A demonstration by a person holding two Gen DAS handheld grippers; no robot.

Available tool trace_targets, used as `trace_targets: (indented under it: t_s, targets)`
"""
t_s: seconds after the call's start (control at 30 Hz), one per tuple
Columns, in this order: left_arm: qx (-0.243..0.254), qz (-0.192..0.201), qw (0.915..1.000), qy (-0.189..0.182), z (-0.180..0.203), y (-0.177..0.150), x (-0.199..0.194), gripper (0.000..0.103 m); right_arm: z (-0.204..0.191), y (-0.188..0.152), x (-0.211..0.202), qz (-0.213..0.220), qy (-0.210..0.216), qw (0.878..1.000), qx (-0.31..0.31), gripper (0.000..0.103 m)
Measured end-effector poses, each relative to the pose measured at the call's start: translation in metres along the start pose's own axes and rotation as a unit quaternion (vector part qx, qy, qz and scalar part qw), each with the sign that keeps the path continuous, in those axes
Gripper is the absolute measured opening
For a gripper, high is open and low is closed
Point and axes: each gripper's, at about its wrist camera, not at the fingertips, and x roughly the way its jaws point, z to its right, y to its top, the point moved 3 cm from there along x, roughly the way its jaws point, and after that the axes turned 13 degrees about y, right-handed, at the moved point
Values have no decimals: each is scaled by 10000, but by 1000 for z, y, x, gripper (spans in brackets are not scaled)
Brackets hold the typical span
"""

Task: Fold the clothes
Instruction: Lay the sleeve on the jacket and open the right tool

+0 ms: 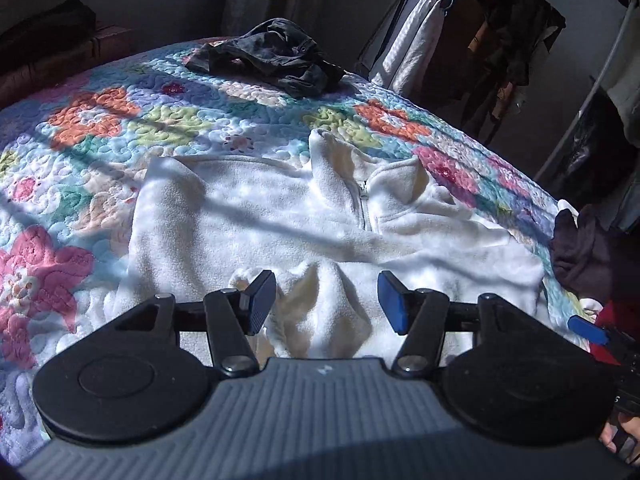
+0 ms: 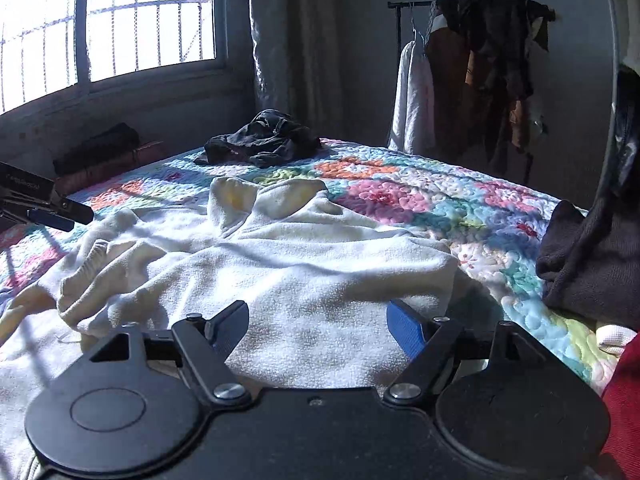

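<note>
A white fleece pullover (image 1: 280,216) with a short zip collar lies spread on the flowered quilt (image 1: 100,128). My left gripper (image 1: 326,304) is open, just above a raised fold of its near edge, touching nothing. In the right wrist view the same pullover (image 2: 300,264) lies rumpled, one sleeve bunched at the left. My right gripper (image 2: 318,330) is open, low over the pullover's near part. The left gripper's tip (image 2: 60,212) shows at the far left of that view, and the right gripper's blue pad (image 1: 586,330) at the right edge of the left wrist view.
A dark crumpled garment (image 1: 272,58) lies at the quilt's far side. A dark garment pile (image 2: 588,256) and something red (image 2: 624,400) sit at the right edge of the bed. A clothes rack (image 2: 480,76) with hanging clothes stands beyond. A barred window (image 2: 108,20) is at the left.
</note>
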Motion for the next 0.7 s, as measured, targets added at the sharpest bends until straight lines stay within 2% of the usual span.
trace_targets:
  t_s: [0.07, 0.2, 0.3, 0.47, 0.5, 0.53, 0.6, 0.7]
  targets:
    - [72, -45, 9999, 148, -1, -3, 7, 56, 1, -6, 18, -214, -16, 9997, 120, 67]
    - [217, -135, 9987, 443, -3, -8, 20, 56, 4, -34, 46, -1120, -252, 9934, -17, 67]
    - [326, -202, 9971, 664, -4, -12, 30, 56, 5, -46, 42, -1162, -202, 9928, -206, 69]
    - [506, -313, 9929, 1031, -7, -19, 47, 55, 3, -42, 38, -1262, -188, 9914, -290, 69]
    - [542, -336, 9918, 1104, -7, -20, 50, 47, 5, -39, 34, -1167, -132, 9929, -173, 69]
    - [679, -239, 9893, 1268, -6, -26, 48, 5, 7, -35, 30, -1043, -26, 9945, -47, 69]
    - [962, -112, 9864, 1330, -3, -29, 44, 7, 11, -30, 23, -776, 338, 9964, 33, 69]
    - [933, -166, 9888, 1154, -1, -24, 49, 7, 27, -28, 20, -734, 370, 9962, 299, 70]
